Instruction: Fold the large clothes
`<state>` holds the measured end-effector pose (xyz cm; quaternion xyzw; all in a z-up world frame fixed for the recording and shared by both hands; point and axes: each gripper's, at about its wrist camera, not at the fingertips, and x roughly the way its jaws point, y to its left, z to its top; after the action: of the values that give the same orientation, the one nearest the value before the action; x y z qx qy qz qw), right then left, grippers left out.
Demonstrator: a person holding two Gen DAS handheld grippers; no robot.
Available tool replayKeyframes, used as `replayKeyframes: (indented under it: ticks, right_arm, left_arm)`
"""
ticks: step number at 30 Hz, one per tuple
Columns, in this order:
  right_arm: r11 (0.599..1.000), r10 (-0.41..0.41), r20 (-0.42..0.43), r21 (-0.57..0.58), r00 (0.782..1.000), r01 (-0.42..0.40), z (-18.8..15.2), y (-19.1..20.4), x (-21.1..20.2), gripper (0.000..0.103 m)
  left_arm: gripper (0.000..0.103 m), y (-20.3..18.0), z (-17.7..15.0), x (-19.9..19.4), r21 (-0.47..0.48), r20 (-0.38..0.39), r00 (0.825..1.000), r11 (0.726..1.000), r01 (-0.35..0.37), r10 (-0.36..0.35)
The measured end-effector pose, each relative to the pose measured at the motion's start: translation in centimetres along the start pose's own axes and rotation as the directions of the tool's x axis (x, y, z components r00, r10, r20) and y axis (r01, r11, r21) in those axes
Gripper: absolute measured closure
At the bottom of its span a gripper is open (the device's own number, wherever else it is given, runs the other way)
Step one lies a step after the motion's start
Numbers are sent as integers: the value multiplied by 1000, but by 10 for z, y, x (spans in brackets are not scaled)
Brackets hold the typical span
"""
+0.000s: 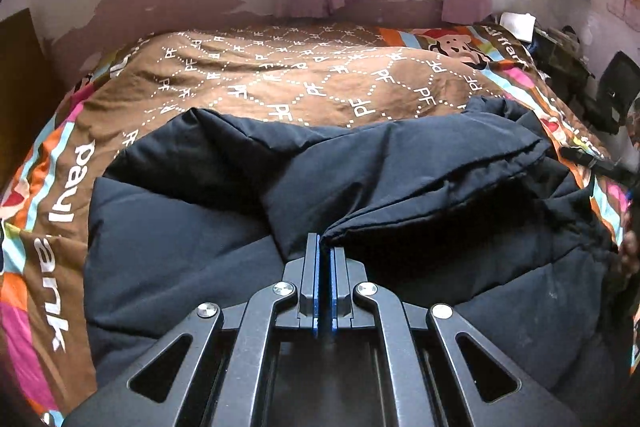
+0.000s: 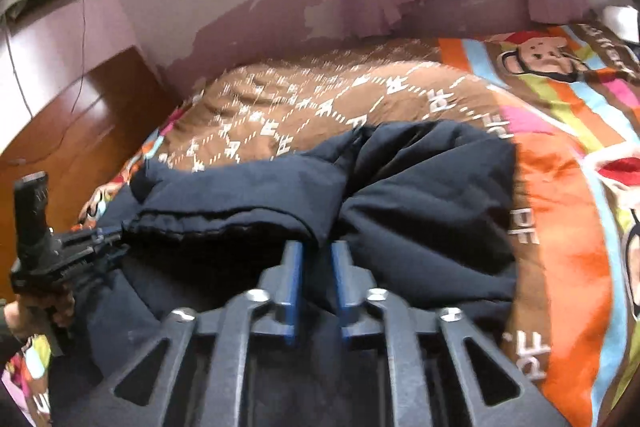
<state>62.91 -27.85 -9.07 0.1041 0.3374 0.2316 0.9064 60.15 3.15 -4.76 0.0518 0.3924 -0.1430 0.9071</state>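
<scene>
Left tool (image 1: 325,247) pinches navy jacket (image 1: 400,163) on "PF"-printed bedspread (image 1: 280,75).

- We cannot see the hem of the dark padded jacket (image 1: 400,163) nearest us; it lies hidden under the left gripper (image 1: 325,247), behind its fingers.
- We lose the bedspread (image 2: 560,187) at the frame's edge to the right of the right gripper (image 2: 316,247), and its pattern beyond the fingers is motion-blurred.
- We cannot make out the clutter (image 1: 560,47) far right of the left fingers.
</scene>
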Motion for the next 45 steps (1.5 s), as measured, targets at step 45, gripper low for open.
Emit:
replayKeyframes:
  ticks: [45]
  right_arm:
    - [999, 39, -220, -16, 975, -44, 0, 18, 98, 76]
  left_arm:
    - [100, -18, 9, 53, -70, -45, 998, 997, 38, -41]
